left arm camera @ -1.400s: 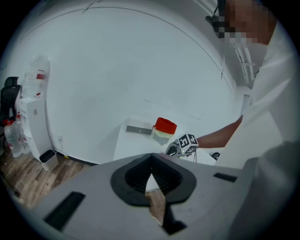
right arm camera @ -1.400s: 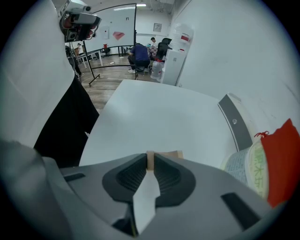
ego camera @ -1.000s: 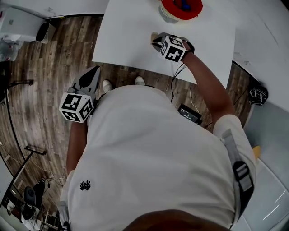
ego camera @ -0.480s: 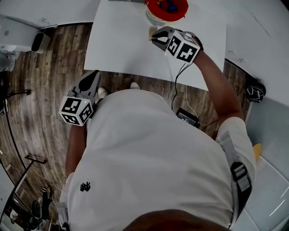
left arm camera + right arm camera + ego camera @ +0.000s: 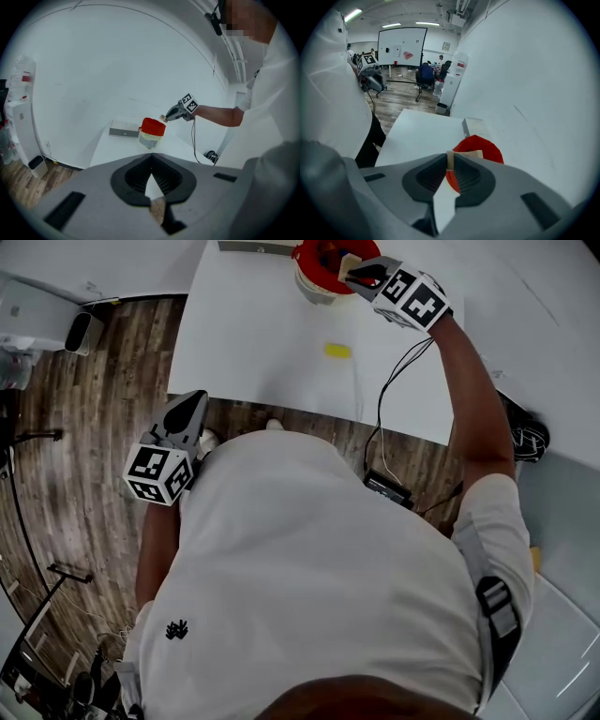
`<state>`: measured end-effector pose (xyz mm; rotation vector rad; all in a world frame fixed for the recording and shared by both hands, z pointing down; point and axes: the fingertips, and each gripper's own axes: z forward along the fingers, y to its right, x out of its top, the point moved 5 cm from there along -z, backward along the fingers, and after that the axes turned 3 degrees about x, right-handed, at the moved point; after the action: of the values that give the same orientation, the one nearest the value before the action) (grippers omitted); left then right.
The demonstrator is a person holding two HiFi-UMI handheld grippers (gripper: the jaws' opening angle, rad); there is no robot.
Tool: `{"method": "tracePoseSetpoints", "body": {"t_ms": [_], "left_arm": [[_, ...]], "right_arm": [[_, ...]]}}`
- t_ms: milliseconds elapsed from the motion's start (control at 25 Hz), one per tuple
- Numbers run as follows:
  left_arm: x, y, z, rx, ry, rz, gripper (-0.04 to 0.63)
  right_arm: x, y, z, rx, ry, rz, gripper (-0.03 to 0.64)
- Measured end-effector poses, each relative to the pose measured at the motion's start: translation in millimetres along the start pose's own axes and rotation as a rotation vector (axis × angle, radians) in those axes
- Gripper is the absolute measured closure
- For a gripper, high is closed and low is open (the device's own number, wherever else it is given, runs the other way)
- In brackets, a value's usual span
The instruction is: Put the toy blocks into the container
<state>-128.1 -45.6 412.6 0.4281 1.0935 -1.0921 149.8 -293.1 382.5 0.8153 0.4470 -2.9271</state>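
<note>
A container (image 5: 319, 261) with a red rim and a pale body stands at the table's far edge. My right gripper (image 5: 354, 271) hangs just over its rim, shut on a small tan wooden block (image 5: 471, 155) above the red opening (image 5: 480, 146). The left gripper view shows that block (image 5: 163, 117) beside the container (image 5: 152, 127). A yellow block (image 5: 337, 351) lies on the white table (image 5: 253, 343) nearer to me. My left gripper (image 5: 192, 401) is held over the wooden floor by the table's near edge, its jaws together with nothing between them (image 5: 151, 159).
A flat grey box (image 5: 253, 246) lies left of the container against the wall. A cable (image 5: 384, 390) trails from my right gripper over the table's edge to a black unit (image 5: 386, 488) on the floor. A white bin (image 5: 82, 329) stands at the far left.
My right gripper has lifted off the table and swung away from me to above the container, carrying the tan block. The yellow block now shows on the table. The left gripper barely shifted.
</note>
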Motion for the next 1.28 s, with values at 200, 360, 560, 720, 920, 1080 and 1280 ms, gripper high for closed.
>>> {"method": "tracePoseSetpoints", "body": {"t_ms": [200, 360, 560, 720, 920, 1080, 1280], "left_arm": [[-1.4, -3.3, -4.8, 0.043, 0.003, -0.004, 0.589], [-4.4, -7.5, -10.5, 0.085, 0.003, -0.019, 0.589], [-9.1, -7.7, -16.9, 0.131, -0.001, -0.041, 0.589], [-9.0, -8.0, -21.3, 0.158, -0.013, -0.047, 0.589], [-10.0, -12.3, -30.6, 0.203, -0.018, -0.056, 0.589], [-14.9, -10.4, -37.4, 0.227, -0.029, -0.07, 0.589], [-17.5, -10.2, -38.9, 0.231, -0.037, -0.068, 0.589]], "right_arm": [[-20.3, 43.5, 21.2, -0.039, -0.074, -0.008, 0.568], [-24.4, 63.7, 45.0, -0.015, -0.09, -0.01, 0.568], [-23.3, 74.3, 79.5, 0.046, -0.127, -0.046, 0.567], [-25.4, 82.8, 104.3, 0.081, -0.138, -0.061, 0.567], [-27.0, 85.5, 130.5, 0.11, -0.171, -0.087, 0.566], [-35.3, 86.6, 144.0, 0.117, -0.183, -0.089, 0.565], [-37.4, 90.1, 142.6, 0.103, -0.183, -0.083, 0.563]]}}
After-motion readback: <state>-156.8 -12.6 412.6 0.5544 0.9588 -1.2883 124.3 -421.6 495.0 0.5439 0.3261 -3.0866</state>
